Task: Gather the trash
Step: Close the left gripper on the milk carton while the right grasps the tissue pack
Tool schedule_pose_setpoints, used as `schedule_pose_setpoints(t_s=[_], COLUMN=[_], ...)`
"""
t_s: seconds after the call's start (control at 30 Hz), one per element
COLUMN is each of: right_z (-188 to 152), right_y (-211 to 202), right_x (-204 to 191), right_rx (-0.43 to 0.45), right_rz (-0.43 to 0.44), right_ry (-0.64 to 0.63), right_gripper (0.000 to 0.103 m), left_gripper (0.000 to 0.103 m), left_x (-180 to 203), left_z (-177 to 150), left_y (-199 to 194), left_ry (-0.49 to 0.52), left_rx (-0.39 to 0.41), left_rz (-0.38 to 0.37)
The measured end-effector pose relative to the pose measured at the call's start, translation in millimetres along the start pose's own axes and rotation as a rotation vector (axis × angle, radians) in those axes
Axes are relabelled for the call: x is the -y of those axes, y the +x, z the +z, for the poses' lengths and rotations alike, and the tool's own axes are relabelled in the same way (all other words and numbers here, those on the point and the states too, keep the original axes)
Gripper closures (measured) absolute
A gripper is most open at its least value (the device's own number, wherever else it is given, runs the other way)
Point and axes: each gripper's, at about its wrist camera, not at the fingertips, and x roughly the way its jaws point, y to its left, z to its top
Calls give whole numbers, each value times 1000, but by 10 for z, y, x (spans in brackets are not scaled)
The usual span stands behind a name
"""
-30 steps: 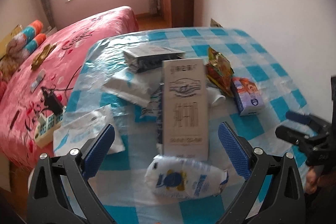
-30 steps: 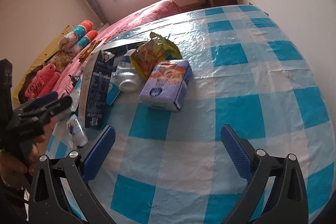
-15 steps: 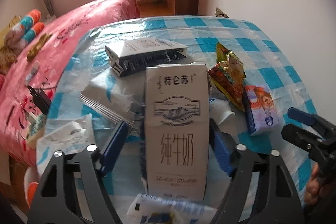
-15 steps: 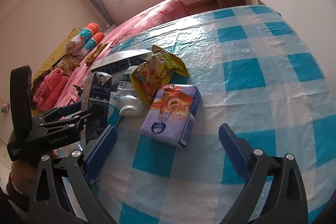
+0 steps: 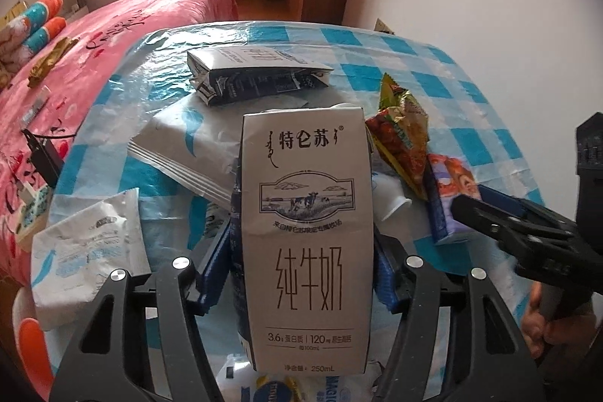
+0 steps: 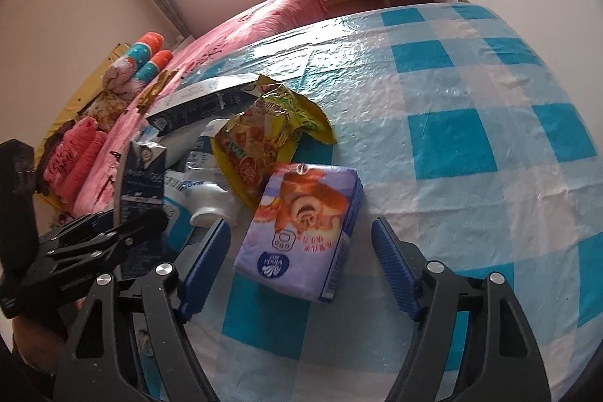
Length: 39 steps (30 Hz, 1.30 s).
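Note:
A tall grey milk carton (image 5: 307,243) stands upright between the pads of my left gripper (image 5: 301,240). Its jaws are closing and both blue pads lie against the carton's sides. From the right wrist view the same carton (image 6: 141,172) shows in the left gripper (image 6: 113,232). A purple snack box (image 6: 301,221) lies flat between the fingers of my right gripper (image 6: 299,226). Those jaws are closing too, with a gap on each side of the box. The box (image 5: 448,198) and the right gripper (image 5: 490,217) also show at the right of the left wrist view.
A yellow-red snack bag (image 6: 264,134), a white cup (image 6: 211,198), a flattened dark carton (image 5: 256,74) and white plastic bags (image 5: 188,145) crowd the blue-checked tablecloth (image 6: 452,138). A pink bed (image 5: 113,25) borders the table's left edge; a wall stands at the right.
My left gripper moved forward over the white bag and closed in on the milk carton. My right gripper advanced to the purple box and its jaws narrowed around it.

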Motion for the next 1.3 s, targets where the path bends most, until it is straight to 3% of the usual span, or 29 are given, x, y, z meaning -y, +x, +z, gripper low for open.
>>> schedule_pose_setpoints(t_s=[0.33, 0.4, 0.73, 0.83, 1.3], right_z=[-12, -16, -77, -107, -172], right_y=[101, 112, 160, 163, -7], right_x=[-186, -211, -338, -352, -263], right_rx=[-5, -2, 14, 30, 65], right_rz=[-118, -144, -256, -293, -243], right_ry=[-74, -82, -137, -160, -81], right_gripper=[29, 35, 38, 48, 50], left_gripper=[39, 39, 39, 39, 39], left_x=[-67, -103, -262, -323, -636], left_z=[-21, -37, -119, -159, -383], left_y=[-164, -208, -432, -484, -640], left_ry=[-16, -23, -25, -40, -83], left_rx=[69, 81, 139, 144, 161], left_rz=[-87, -98, -105, -119, -134])
